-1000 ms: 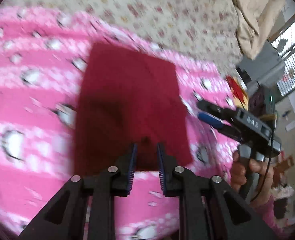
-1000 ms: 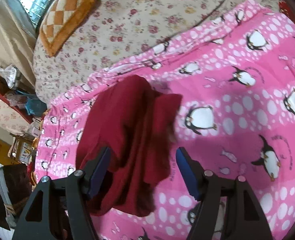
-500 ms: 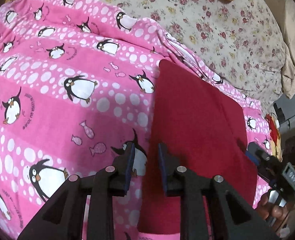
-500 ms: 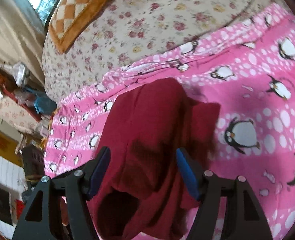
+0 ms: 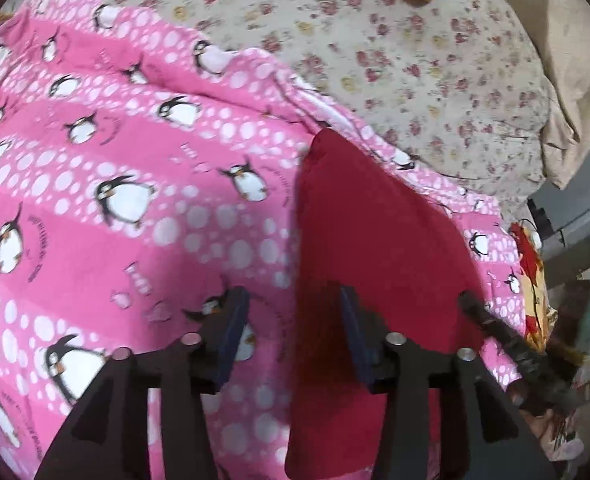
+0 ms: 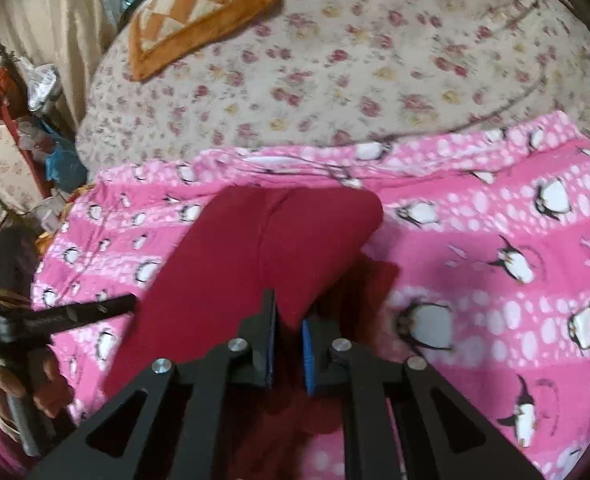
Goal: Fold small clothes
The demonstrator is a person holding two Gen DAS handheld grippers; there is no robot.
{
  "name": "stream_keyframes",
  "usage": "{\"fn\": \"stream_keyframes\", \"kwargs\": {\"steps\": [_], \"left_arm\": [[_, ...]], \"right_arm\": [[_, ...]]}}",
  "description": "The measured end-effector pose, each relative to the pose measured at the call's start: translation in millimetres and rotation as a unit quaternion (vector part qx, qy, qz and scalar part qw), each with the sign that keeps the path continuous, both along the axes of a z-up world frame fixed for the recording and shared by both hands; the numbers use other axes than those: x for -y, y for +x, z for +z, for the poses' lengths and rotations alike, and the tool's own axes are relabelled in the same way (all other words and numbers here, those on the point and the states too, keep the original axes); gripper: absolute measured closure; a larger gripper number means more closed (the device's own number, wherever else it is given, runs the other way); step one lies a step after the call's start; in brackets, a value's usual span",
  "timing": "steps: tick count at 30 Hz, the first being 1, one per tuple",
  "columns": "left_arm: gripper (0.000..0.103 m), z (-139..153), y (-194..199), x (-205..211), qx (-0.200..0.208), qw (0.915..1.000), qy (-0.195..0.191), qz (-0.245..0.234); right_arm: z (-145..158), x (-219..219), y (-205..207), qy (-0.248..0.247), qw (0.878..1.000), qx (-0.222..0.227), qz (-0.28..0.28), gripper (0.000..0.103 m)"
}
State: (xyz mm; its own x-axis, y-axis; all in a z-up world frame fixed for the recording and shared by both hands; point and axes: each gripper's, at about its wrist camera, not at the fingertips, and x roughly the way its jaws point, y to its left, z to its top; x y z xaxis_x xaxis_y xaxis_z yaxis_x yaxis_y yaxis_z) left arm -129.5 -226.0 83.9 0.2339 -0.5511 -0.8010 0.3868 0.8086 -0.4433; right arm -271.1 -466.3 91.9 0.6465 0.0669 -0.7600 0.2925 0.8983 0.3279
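Observation:
A dark red garment (image 5: 375, 264) lies on a pink penguin blanket (image 5: 95, 208). In the left wrist view my left gripper (image 5: 293, 334) is open, its jaws straddling the garment's left edge, holding nothing. In the right wrist view the red garment (image 6: 255, 256) is partly lifted and folded over. My right gripper (image 6: 289, 328) is shut on its near edge, the cloth pinched between the blue pads (image 6: 307, 344). The right gripper's tip (image 5: 495, 328) shows at the right of the left wrist view. The left gripper (image 6: 67, 314) shows at the left of the right wrist view.
A floral bedsheet (image 6: 375, 60) lies beyond the blanket, with an orange checked cushion (image 6: 199, 12) at the back. Clutter and furniture (image 6: 27, 120) stand past the bed's left side. A beige curtain (image 5: 575, 80) hangs at the right in the left wrist view.
My left gripper opened wider and let go at the garment's left edge. My right gripper closed on the garment's near edge and lifted it, and its view swung towards the cushion.

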Motion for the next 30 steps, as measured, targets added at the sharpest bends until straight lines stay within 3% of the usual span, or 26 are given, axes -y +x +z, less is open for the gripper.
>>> {"fn": "stream_keyframes", "kwargs": {"steps": [4,7,9,11,13,14,16,19,23,26,27,28,30], "left_arm": [[0.061,-9.1,5.4,2.4,-0.016,0.9997,-0.018,0.01],[0.06,-10.8,8.6,-2.8,-0.029,0.9991,-0.027,0.013],[0.06,-5.4,10.8,-10.6,-0.04,0.9974,-0.059,0.015],[0.06,3.4,11.5,-15.1,-0.03,0.9956,-0.086,0.018],[0.06,6.0,11.1,-11.2,-0.024,0.9962,-0.084,0.007],[0.06,4.5,10.0,-6.7,-0.025,0.9968,-0.076,-0.003],[0.06,-4.7,8.2,0.3,-0.032,0.9976,-0.06,-0.01],[0.06,-21.7,11.0,6.3,-0.049,0.9979,-0.043,-0.007],[0.06,-30.7,14.3,10.1,-0.058,0.9974,-0.042,-0.004],[0.06,-30.9,12.9,14.2,-0.058,0.9974,-0.043,-0.007],[0.06,-31.4,11.1,15.2,-0.058,0.9974,-0.043,-0.008],[0.059,-32.4,11.0,15.3,-0.058,0.9973,-0.044,-0.008],[0.057,-34.2,8.3,15.6,-0.056,0.9974,-0.044,-0.005]], "right_arm": [[-21.8,10.5,-3.6,0.024,1.0,-0.012,-0.013,0.093],[-16.9,10.1,-3.4,0.028,1.0,-0.006,-0.006,0.091],[-11.4,1.3,-1.2,0.006,1.0,-0.007,0.007,0.09],[-7.1,-7.7,1.4,-0.007,1.0,-0.005,0.014,0.089],[-4.6,-9.6,2.0,0.006,1.0,0.005,0.011,0.087],[-4.1,-8.0,1.4,0.02,1.0,0.01,0.004,0.084],[-6.3,-1.9,0.8,0.052,0.998,0.013,-0.016,0.066],[-7.8,5.4,-5.4,0.066,0.997,0.01,-0.04,0.053],[-8.3,5.5,-8.0,0.091,0.995,0.013,-0.033,0.05],[-6.8,-7.6,1.8,0.04,0.999,0.011,-0.004,0.056],[-5.5,-14.2,10.1,-0.007,1.0,-0.001,0.005,0.082],[-3.2,-17.2,16.3,-0.03,0.999,-0.006,0.014,0.091],[5.1,-16.3,24.5,-0.049,0.998,0.005,0.025,0.092]]}}
